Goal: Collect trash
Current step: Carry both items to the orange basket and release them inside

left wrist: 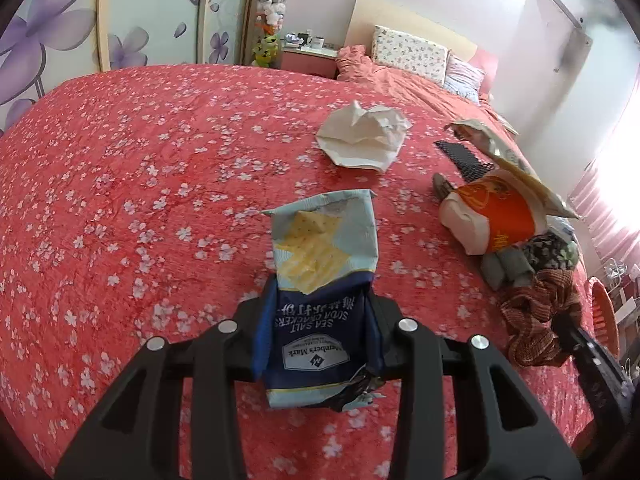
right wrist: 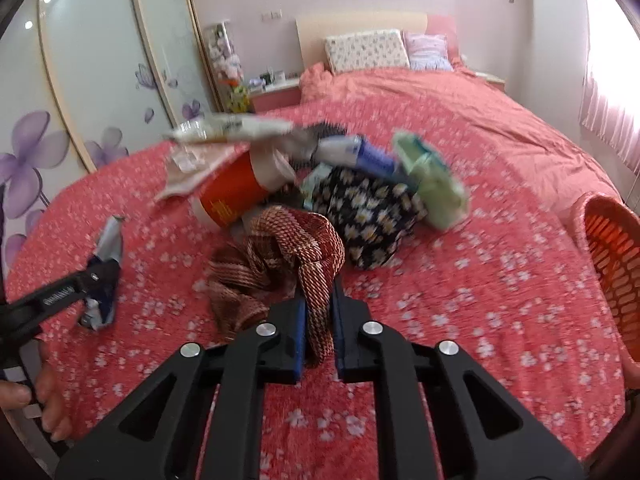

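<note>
L gripper (left wrist: 320, 304) clamps blue-and-yellow foil cracker wrapper (left wrist: 320, 280); R gripper (right wrist: 320, 304) pinches red-brown woven cloth (right wrist: 280, 256) beside wrapper, on red floral bedspread (left wrist: 120, 200).

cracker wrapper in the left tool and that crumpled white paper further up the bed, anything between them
Nothing: left wrist view shows only bare bedspread between cracker wrapper and white paper.

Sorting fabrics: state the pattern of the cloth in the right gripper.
Reddish-brown and cream woven check cloth, clearest in the right wrist view.

a home bedroom: a bed (right wrist: 460, 120) with pillows (right wrist: 366, 50), a floral wardrobe (left wrist: 60, 36), a nightstand (left wrist: 310, 58).
</note>
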A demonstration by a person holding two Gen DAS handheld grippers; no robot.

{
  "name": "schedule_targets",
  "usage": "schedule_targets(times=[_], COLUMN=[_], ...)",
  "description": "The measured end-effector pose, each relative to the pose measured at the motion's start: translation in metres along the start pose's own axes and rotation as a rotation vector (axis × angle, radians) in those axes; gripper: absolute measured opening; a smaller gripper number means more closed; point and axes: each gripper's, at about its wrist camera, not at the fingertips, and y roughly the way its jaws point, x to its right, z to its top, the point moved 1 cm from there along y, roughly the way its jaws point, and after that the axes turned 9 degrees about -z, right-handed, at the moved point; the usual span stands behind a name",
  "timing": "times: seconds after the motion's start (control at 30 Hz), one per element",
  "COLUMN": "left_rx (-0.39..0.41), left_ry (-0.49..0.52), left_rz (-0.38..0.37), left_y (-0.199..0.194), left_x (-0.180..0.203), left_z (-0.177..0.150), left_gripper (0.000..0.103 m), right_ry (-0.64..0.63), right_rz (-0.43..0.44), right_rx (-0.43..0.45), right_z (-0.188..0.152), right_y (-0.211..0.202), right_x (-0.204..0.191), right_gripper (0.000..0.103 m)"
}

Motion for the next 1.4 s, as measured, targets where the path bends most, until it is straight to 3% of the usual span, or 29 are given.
schedule_targets(times=[0.23,0.67,1.03,1.4], left_rx=[0.029,0.038,-0.016,-0.099], left_ry=[0.034,0.14,0.277,0.431], left_rz=[-0.06,-0.214,-0.398,-0.556], left_y=[-0.022,-0.048,-0.035,0.002], left_x=[0.027,0.121,0.24,0.363], left_z=[-0.005,-0.017,-0.038,-0.068], left_gripper=[0.038,0.038,0.038,0.038], right_ry=[0.066,0.223,0.32,0.404], right_rz=[-0.019,-0.238,-0.393,-0.486], right_rx=[0.121,0.256,0.345,0.337], right_z=[0.013,0.02,0.009,-0.001], right_y=[-0.05,-0.102,-0.121,-0.104], right_x=[0.032,0.116,0.188,0.245], right_gripper=[0.01,0.01,0.01,0.01])
